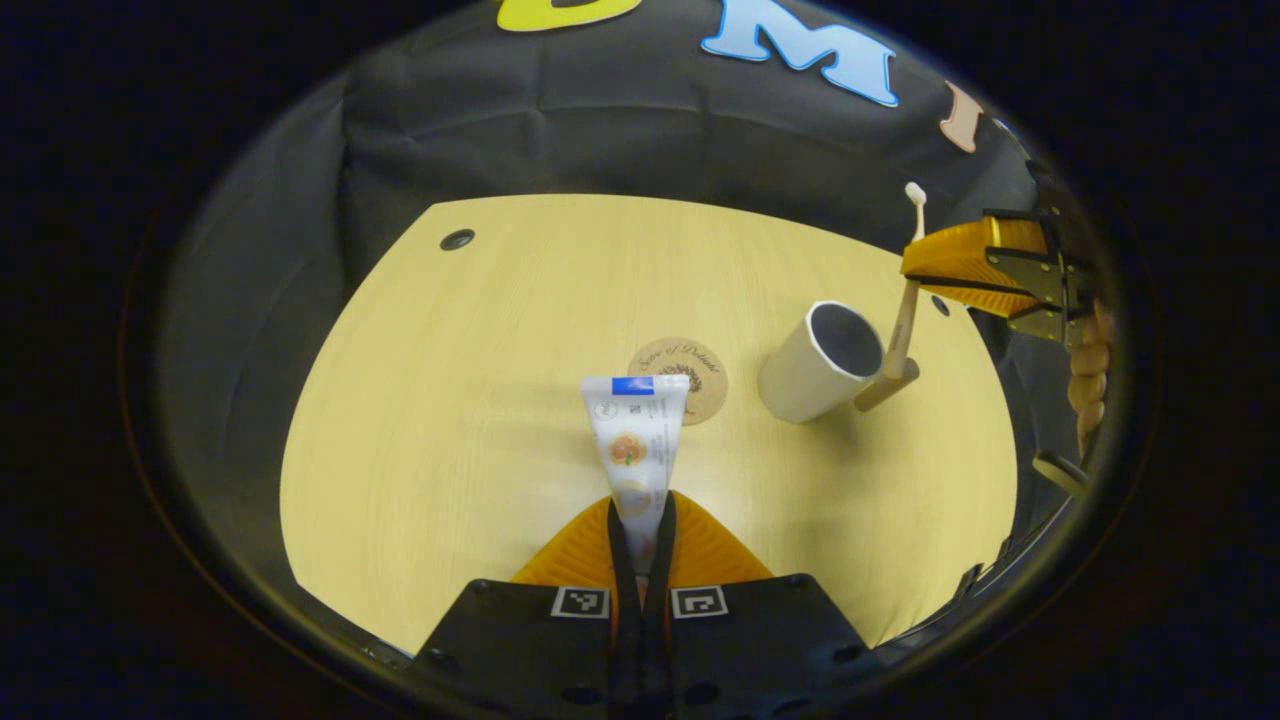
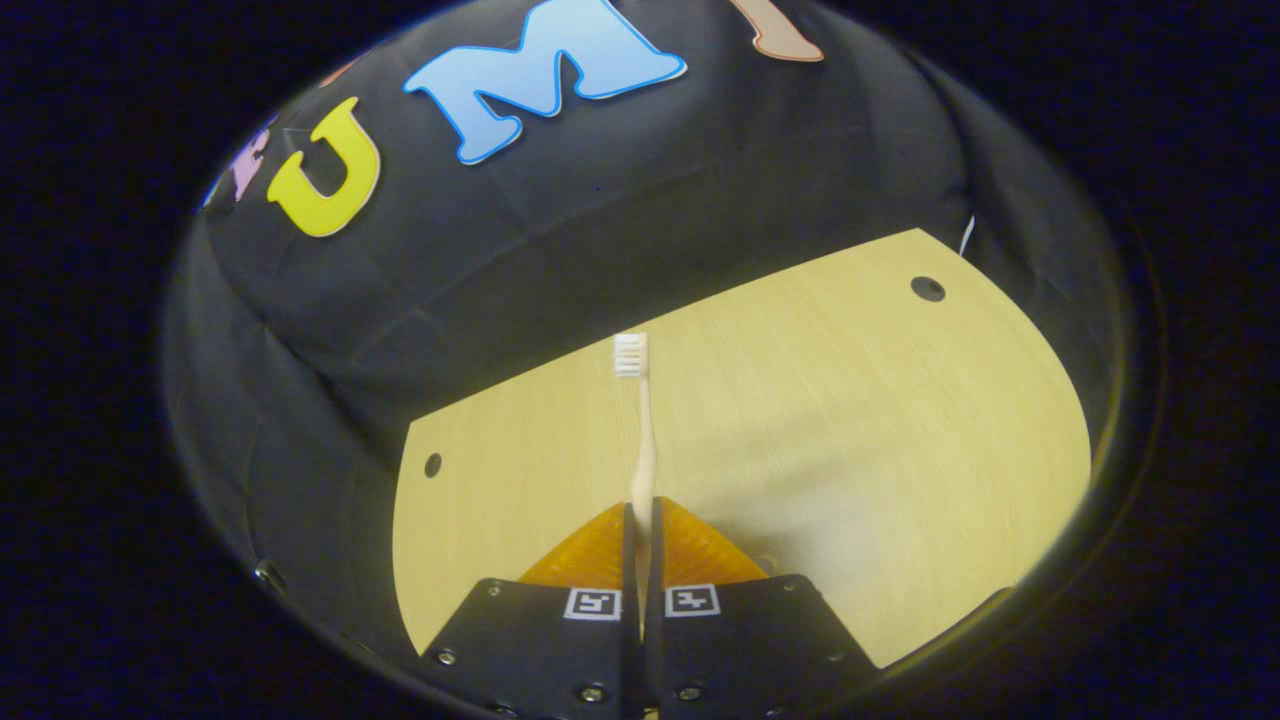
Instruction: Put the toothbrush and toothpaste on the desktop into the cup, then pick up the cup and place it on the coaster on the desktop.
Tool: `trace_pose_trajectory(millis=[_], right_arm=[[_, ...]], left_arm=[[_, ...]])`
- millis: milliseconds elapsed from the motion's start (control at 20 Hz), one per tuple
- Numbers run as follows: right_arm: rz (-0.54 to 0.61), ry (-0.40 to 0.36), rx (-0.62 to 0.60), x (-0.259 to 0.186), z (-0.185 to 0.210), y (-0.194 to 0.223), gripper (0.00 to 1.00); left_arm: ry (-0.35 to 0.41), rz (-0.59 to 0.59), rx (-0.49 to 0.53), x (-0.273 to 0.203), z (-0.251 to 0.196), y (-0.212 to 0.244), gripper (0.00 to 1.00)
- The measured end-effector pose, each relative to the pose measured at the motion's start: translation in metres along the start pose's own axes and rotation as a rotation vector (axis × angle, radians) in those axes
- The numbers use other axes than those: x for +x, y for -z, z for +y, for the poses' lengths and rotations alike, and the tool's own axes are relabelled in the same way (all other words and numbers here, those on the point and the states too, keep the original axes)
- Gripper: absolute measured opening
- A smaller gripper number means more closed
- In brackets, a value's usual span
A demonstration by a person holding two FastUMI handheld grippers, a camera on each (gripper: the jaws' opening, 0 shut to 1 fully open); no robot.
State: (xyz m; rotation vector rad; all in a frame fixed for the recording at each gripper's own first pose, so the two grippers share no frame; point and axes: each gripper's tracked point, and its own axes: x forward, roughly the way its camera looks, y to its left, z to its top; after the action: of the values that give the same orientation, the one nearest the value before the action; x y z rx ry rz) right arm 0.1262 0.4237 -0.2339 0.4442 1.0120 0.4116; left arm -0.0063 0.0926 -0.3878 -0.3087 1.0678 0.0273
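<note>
In the left gripper view my left gripper [image 1: 641, 515] is shut on a white toothpaste tube [image 1: 636, 435], held above the wooden desktop [image 1: 450, 420], crimped end pointing away. Beyond it lies a round cork coaster [image 1: 692, 372], partly hidden by the tube. A white cup [image 1: 820, 362] stands right of the coaster, its mouth tipped toward me. The right gripper [image 1: 935, 265] hovers at the far right, shut on a wooden toothbrush [image 1: 903, 325] whose handle end hangs by the cup's rim. In the right gripper view my right gripper [image 2: 642, 515] clamps the toothbrush [image 2: 640, 420], bristles pointing away.
The desktop has small dark cable holes [image 1: 457, 239] [image 2: 927, 289] near its far corners. Black cloth walls close in behind the table. A hand [image 1: 1088, 375] holds the right gripper at the far right edge.
</note>
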Motion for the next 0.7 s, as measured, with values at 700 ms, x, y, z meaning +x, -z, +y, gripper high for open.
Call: trace_pose_trajectory(millis=[700], right_arm=[[-0.050,0.018,-0.132,0.047,-0.003,0.013,0.03]], left_arm=[[-0.020,0.022,-0.062,-0.038,-0.008,0.002,0.08]])
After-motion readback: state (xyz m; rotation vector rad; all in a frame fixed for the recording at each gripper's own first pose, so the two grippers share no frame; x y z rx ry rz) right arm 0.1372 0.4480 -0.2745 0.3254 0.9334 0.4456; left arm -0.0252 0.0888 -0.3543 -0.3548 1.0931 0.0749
